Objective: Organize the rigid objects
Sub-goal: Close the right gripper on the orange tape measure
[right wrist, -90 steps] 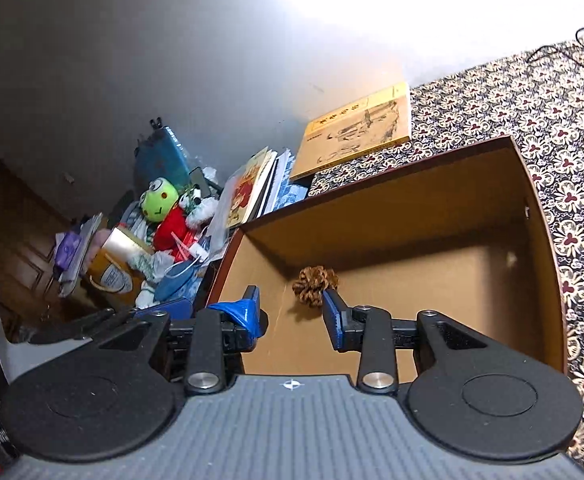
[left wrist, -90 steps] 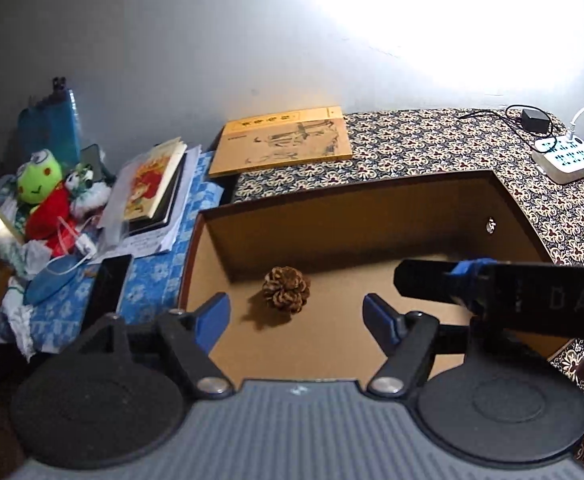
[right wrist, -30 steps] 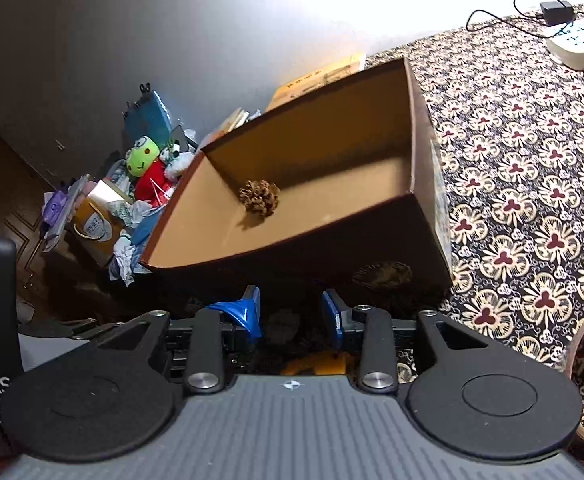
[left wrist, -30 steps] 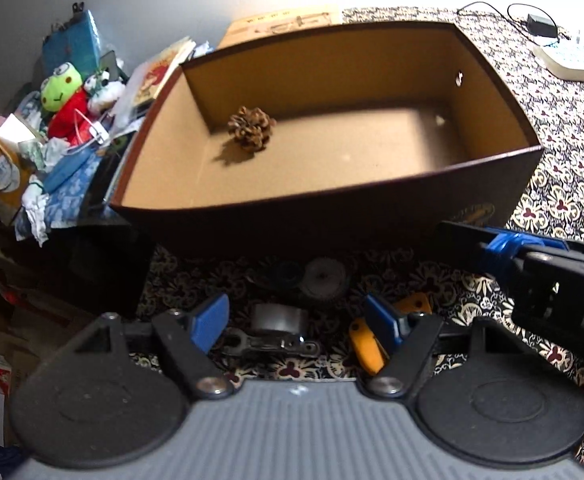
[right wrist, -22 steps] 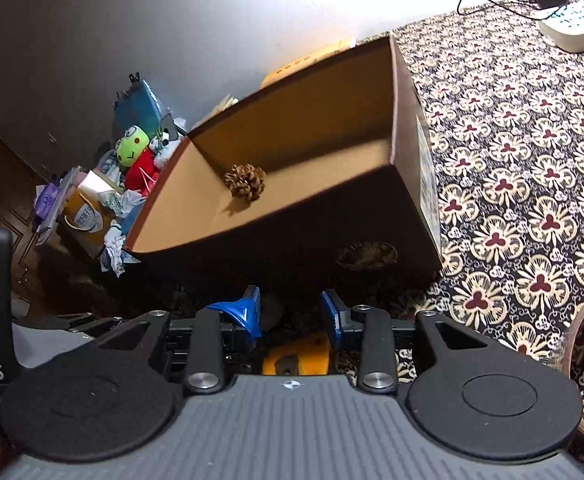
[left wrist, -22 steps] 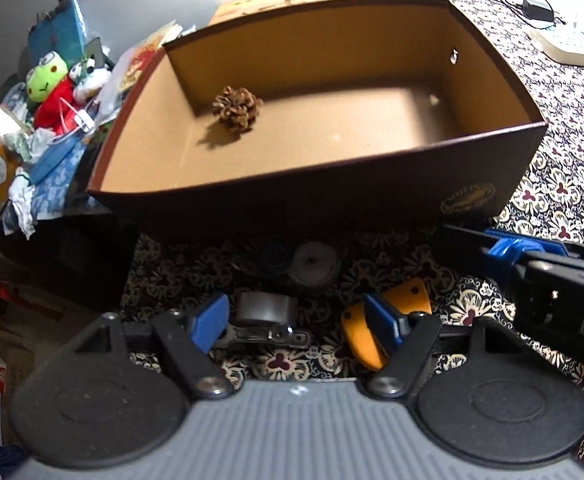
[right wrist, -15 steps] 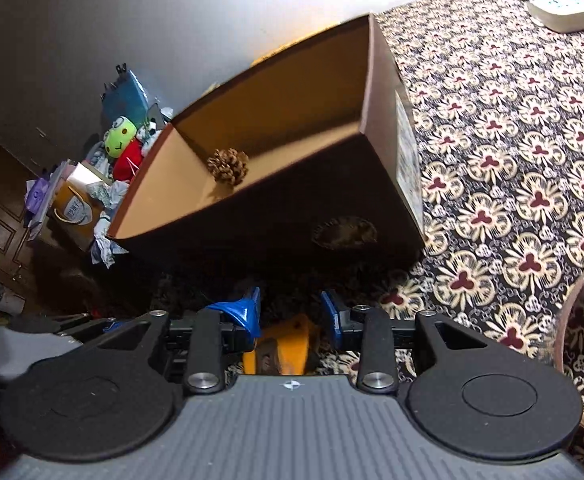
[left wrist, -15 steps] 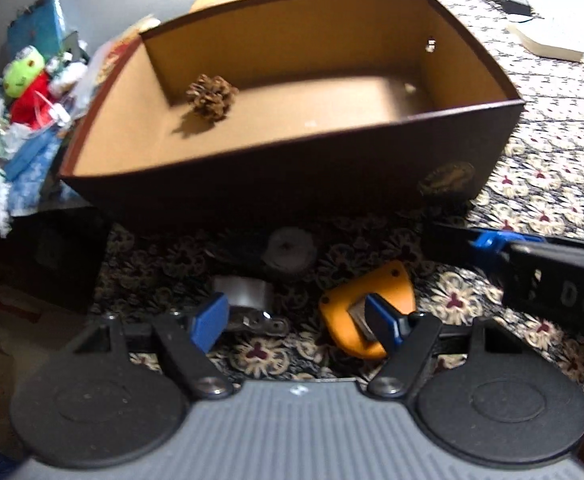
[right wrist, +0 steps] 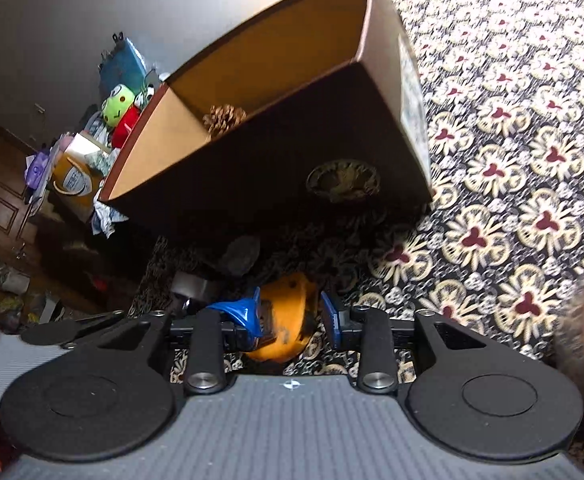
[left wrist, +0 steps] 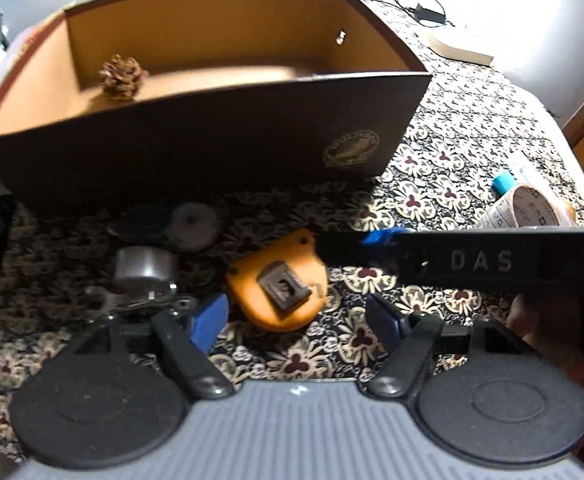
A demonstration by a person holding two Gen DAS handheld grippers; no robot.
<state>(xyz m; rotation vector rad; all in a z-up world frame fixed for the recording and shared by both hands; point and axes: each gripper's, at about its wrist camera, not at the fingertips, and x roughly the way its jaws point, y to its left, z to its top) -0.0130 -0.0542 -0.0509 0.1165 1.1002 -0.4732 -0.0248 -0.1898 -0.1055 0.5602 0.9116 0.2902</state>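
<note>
Orange tape measure (right wrist: 292, 320) now sits between the right gripper's (right wrist: 290, 316) blue fingertips (right wrist: 244, 312); 3 s ago both grippers looked down into the brown box (left wrist: 212, 136), with the pine cone (left wrist: 121, 77) straight ahead. Both views have since pulled back to the box's near side, low over the patterned cloth (right wrist: 512, 160).

Right gripper: jaws partly apart, straddling the tape measure on both sides. Contact can't be confirmed; a sliver of gap shows at the right tip, and the left tip overlaps the body. Not pinching yet as far as the view shows.

Left gripper (left wrist: 296, 320): jaws spread wide, holding nothing, hovering over the cloth just in front of the tape measure. The tape measure lies nearest its left fingertip (left wrist: 208, 320). The right gripper's black body crosses the left view from the right, marked "DAS".

Tape measure: rounded orange case, lying flat with a dark metal belt clip facing up. It sits on the cloth in front of the box's near wall, apart from it.

Other items relative to the box:
- Silver cylindrical piece (left wrist: 144, 268) in front of the near wall, left of the tape measure.
- Pale round disc (left wrist: 192, 222) closer to the wall, partly blurred.
- Pine cone inside the box, toward its left rear.
- Roll of labelled tape (left wrist: 532, 210) to the right of the box, well apart.
- Frog plush (right wrist: 118, 106) beyond the box's left end.
</note>
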